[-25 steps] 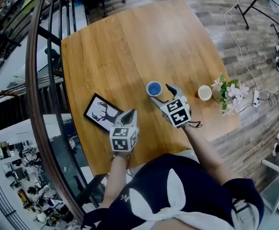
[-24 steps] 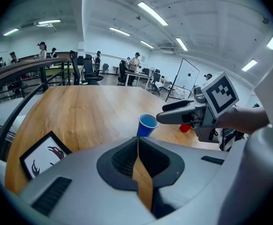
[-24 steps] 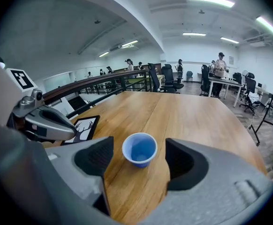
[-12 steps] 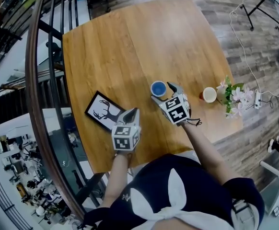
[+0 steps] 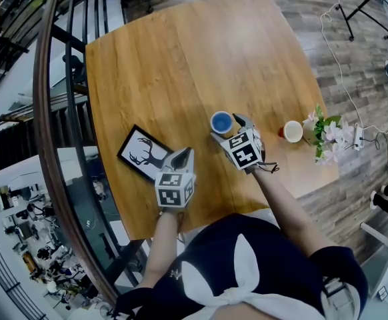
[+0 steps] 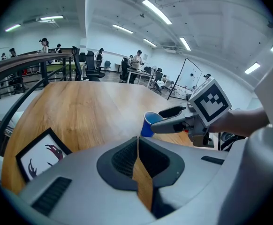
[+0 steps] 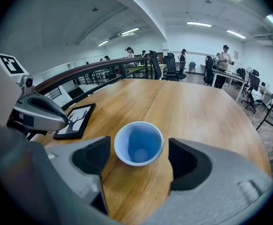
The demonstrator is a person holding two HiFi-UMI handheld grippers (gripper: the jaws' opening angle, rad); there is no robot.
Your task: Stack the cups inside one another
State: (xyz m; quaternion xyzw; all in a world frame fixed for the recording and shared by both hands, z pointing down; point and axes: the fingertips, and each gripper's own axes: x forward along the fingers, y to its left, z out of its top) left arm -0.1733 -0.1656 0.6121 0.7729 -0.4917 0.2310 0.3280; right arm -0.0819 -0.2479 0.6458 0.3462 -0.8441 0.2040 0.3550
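Note:
A blue cup [image 5: 221, 122] stands upright and empty on the wooden table [image 5: 181, 59]. My right gripper [image 5: 226, 128] is open, and its jaws have just been opening. The blue cup [image 7: 139, 144] sits between them with a gap on each side. A red cup [image 5: 291, 131] with a white inside stands to the right, near the table edge. My left gripper [image 5: 183, 155] hovers nearer to me, shut with nothing in it. In the left gripper view its pads [image 6: 137, 142] meet, and the blue cup [image 6: 149, 123] shows beyond them beside the right gripper [image 6: 174, 118].
A black-framed deer picture [image 5: 144, 153] lies flat at the left gripper's left. A bunch of pink and white flowers [image 5: 327, 135] stands at the table's right edge, just past the red cup. A curved railing [image 5: 54, 112] runs along the table's left side.
My right gripper has sunk a little around the blue cup and its jaws stand slightly wider. The left gripper has stayed where it was.

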